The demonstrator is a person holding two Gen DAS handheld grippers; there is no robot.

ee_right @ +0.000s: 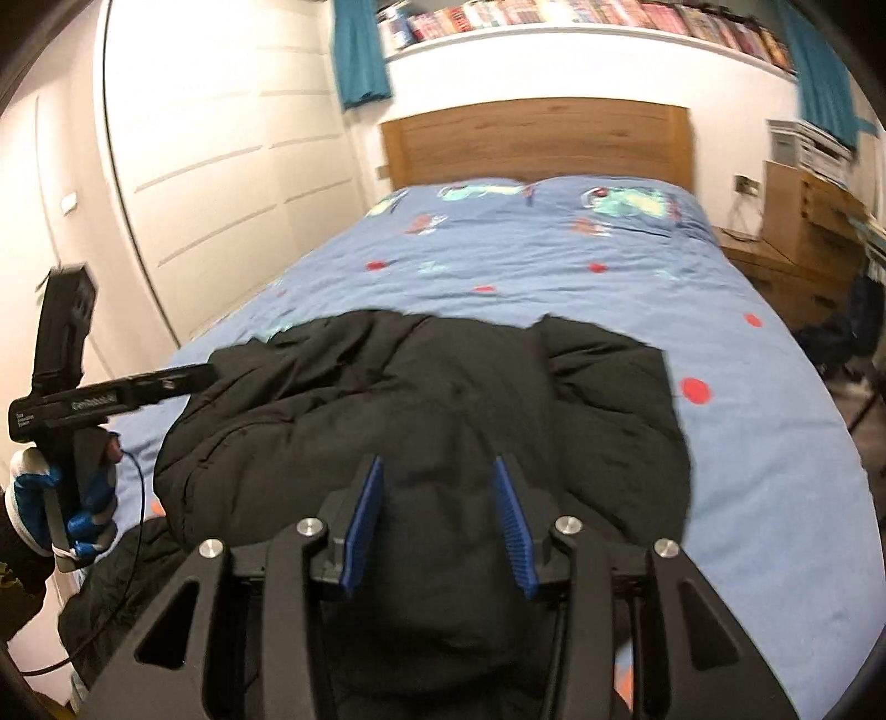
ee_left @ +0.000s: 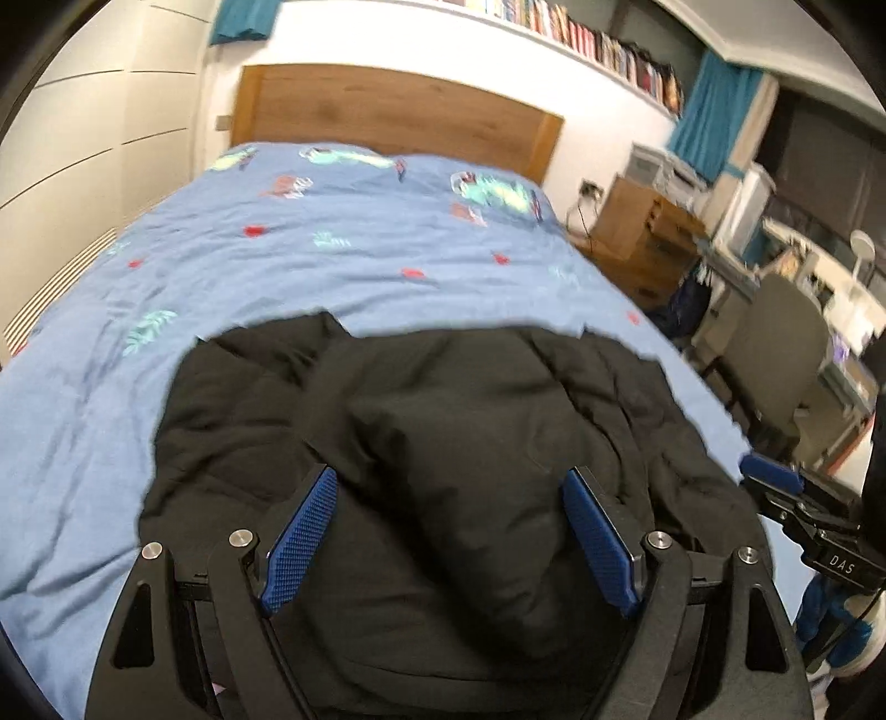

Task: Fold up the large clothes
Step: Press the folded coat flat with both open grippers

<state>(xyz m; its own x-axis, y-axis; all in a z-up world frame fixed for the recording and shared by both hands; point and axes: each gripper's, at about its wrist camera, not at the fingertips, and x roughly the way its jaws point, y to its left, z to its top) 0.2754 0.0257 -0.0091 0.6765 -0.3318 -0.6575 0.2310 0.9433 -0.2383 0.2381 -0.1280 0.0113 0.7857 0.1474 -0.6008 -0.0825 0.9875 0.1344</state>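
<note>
Covering blue bedspread (ee_left: 332, 266) (wooden headboard (ee_left: 387, 111) behind), black jacket (ee_left: 443, 415), both tongs parted, ungripping

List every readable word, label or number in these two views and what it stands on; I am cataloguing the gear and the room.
"DAS": white letters on the black body of the right gripper, seen in the left wrist view.
White print on the left gripper, right wrist view: blurred, not readable.
Book spines on the shelf: too small and blurred to read.
Bedspread: pictures only, no text.
</note>
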